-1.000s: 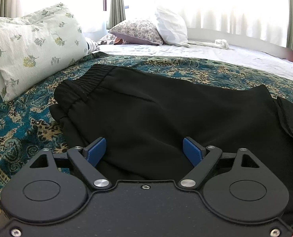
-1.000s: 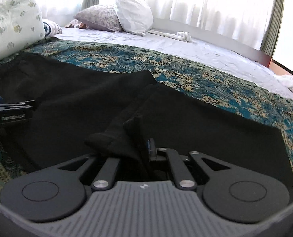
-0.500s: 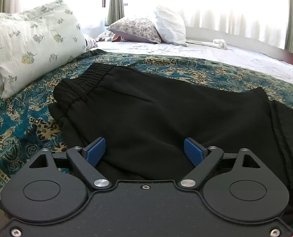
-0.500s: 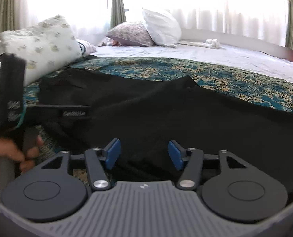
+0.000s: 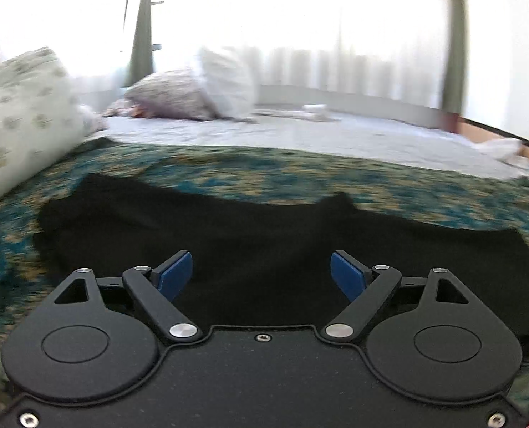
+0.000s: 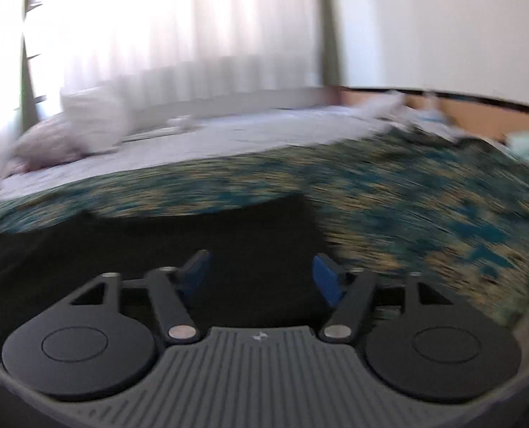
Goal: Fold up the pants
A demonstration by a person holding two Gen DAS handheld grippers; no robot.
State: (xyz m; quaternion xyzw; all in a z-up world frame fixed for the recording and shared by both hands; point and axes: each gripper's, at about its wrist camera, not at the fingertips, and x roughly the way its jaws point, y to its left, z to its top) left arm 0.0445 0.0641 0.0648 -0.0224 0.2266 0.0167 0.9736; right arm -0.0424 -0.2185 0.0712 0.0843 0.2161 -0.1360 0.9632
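Blur smears both wrist views, so the folds and waistband of the black pants (image 5: 250,246) cannot be made out; their near edge is hidden behind each gripper body. The pants lie flat on the teal patterned bedspread (image 5: 300,178), their right end showing in the right view (image 6: 228,235). The left gripper (image 5: 261,275) points slightly downward over the cloth, jaws wide but closing, pads clear of the fabric. The right gripper (image 6: 260,274) hangs over the pants' end, jaws apart and closing, gripping nothing. Pillows (image 5: 189,94) sit beyond
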